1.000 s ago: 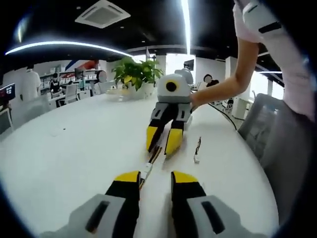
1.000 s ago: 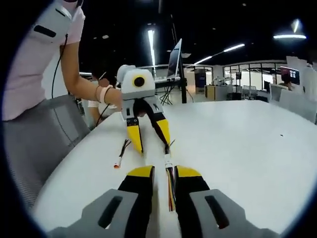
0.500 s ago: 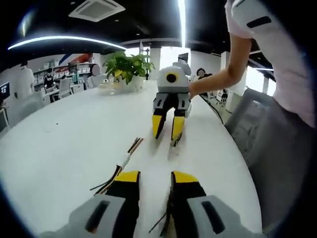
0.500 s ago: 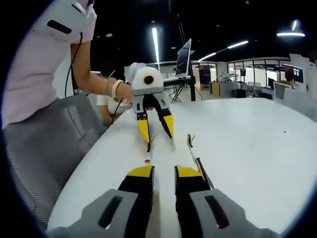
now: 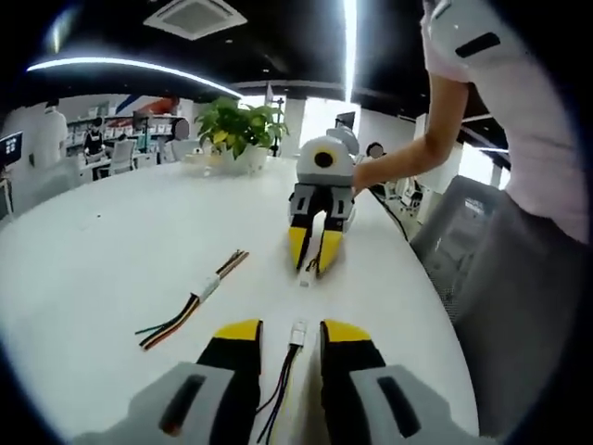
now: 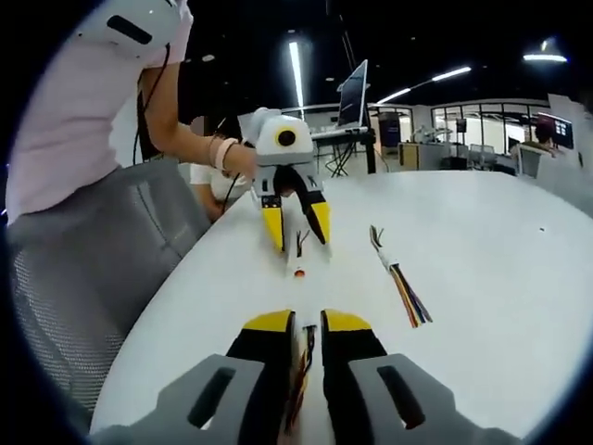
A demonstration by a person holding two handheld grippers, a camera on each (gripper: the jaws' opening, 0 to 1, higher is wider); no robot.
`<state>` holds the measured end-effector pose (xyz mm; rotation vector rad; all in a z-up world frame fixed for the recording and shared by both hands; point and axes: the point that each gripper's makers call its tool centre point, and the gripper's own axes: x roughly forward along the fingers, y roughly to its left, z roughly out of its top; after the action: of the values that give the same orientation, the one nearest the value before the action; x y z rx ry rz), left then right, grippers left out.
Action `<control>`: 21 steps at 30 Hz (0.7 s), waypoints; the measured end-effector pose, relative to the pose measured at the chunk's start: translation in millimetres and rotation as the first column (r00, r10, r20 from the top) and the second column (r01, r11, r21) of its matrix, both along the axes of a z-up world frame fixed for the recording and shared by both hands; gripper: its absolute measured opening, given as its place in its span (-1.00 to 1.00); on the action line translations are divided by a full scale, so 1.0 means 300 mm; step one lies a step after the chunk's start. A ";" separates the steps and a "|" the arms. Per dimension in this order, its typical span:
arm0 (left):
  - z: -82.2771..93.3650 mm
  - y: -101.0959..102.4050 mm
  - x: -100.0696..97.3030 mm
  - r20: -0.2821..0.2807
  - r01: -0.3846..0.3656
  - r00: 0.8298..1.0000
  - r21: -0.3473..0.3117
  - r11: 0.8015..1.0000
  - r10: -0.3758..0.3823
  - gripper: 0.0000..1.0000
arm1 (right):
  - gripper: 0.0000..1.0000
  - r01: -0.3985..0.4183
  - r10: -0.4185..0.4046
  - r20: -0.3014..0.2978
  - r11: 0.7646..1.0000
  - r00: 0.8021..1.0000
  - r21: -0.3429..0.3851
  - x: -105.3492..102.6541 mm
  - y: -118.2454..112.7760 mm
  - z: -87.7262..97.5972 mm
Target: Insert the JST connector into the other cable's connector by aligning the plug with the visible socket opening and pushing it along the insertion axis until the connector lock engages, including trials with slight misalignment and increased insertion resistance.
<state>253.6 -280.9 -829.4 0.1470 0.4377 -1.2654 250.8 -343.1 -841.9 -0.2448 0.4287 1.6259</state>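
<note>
Since the thin multicoloured wire lead with small white JST plug [image 5: 298, 332] lies between the left gripper [image 5: 290, 336]'s parted jaws, grip the rigid housing, not the limp wires | right gripper [image 6: 306, 322] nearly closed on its own red-tipped lead [image 6: 303, 348] | spare striped cable [image 5: 190, 301] on white table [image 5: 120, 250]

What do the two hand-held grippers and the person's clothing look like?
Each hand-held gripper has grey bodies, black jaws and yellow tips: the left hand-held gripper, the right hand-held gripper. Seen from the front, each carries a white rounded housing. The person wears a pale pink short sleeve with a grey device, and a light wristband.
</note>
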 end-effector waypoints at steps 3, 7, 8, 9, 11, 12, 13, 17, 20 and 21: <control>-0.003 -0.010 -0.009 0.003 0.013 1.000 -0.011 1.000 -0.013 -0.62 | -0.84 -0.008 0.008 0.007 1.000 1.000 -0.002 -0.008 0.000 0.000; -0.017 -0.016 -0.002 0.013 0.006 1.000 -0.007 1.000 -0.006 -0.67 | -0.88 -0.002 0.002 0.030 1.000 1.000 -0.015 -0.004 0.003 -0.010; -0.021 -0.015 0.000 0.018 0.004 1.000 -0.002 1.000 -0.004 -0.70 | -0.89 -0.001 0.001 0.044 1.000 0.999 -0.010 0.000 0.003 -0.006; -0.022 -0.014 -0.002 0.019 0.008 1.000 -0.001 1.000 -0.008 -0.72 | -0.88 0.002 -0.001 0.050 1.000 0.999 -0.012 0.003 0.003 -0.005; -0.028 -0.009 -0.001 0.020 0.006 1.000 0.003 1.000 -0.006 -0.72 | -0.88 0.003 -0.002 0.076 1.000 0.997 -0.016 0.010 -0.001 -0.003; -0.031 -0.008 0.000 0.022 0.006 1.000 0.006 1.000 -0.006 -0.73 | -0.88 0.004 -0.003 0.075 1.000 0.997 -0.015 0.011 -0.003 -0.003; -0.036 -0.008 0.001 0.016 0.005 1.000 0.007 1.000 -0.005 -0.73 | -0.87 0.003 -0.003 0.065 1.000 0.998 -0.009 0.010 -0.003 -0.001; -0.043 -0.011 -0.001 0.018 0.015 1.000 -0.008 1.000 -0.015 -0.73 | -0.85 0.003 -0.002 0.073 1.000 0.997 -0.006 0.010 -0.003 -0.001; -0.047 -0.016 0.004 0.030 0.010 1.000 -0.022 1.000 -0.009 -0.78 | -0.85 0.004 -0.004 0.082 1.000 0.997 0.001 0.012 -0.001 -0.002; -0.048 -0.013 0.010 0.029 0.002 1.000 -0.025 1.000 -0.001 -0.81 | -0.86 0.006 -0.006 0.084 1.000 0.996 0.004 0.012 0.001 -0.002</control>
<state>256.5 -284.6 -843.7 0.1446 0.3965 -1.2679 254.5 -342.9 -842.6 -0.3076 0.3617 1.6042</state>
